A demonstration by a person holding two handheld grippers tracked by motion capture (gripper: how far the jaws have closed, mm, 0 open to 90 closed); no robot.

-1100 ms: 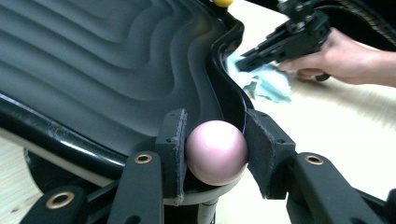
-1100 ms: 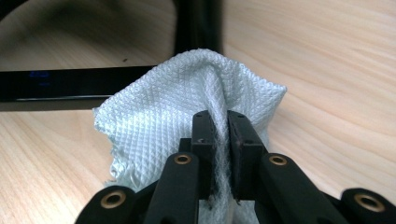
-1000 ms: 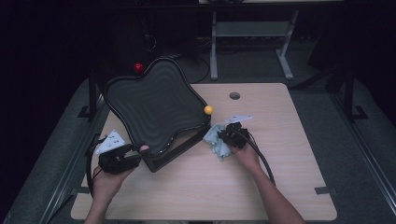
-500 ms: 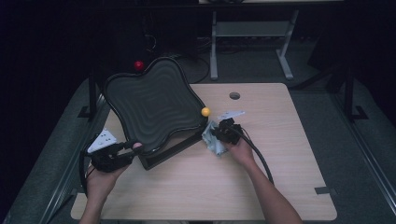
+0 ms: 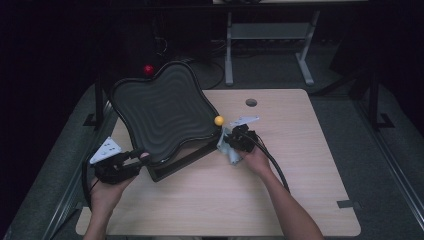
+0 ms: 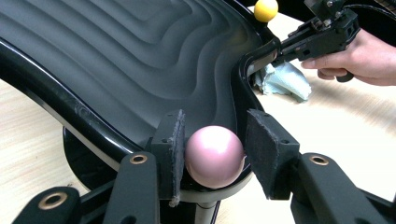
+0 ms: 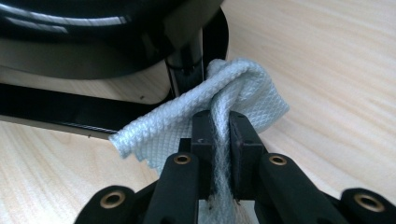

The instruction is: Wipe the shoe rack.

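Note:
A black wavy tray (image 5: 160, 117) (image 6: 140, 56) stands tilted on a black stand. At its near corner sits a pink ball (image 6: 215, 156). My left gripper (image 5: 142, 157) (image 6: 215, 128) stands around that ball. Its jaws have just been opening: one pad touches the ball, and a small gap shows at the other. My right gripper (image 5: 227, 142) (image 7: 219, 116) is shut on a pale blue cloth (image 7: 238, 88) (image 5: 227, 154) (image 6: 282, 81). The cloth lies against the stand's post below the tray's right edge.
A yellow ball (image 5: 218, 120) (image 6: 265, 9) sits at the tray's right corner and a red ball (image 5: 148, 69) at its far corner. The wooden table (image 5: 300, 165) has a round hole (image 5: 251, 102) at the back. A metal frame stands behind the table.
My right gripper has carried the cloth left, up against the tray's stand. The left gripper has kept its place at the tray's near corner.

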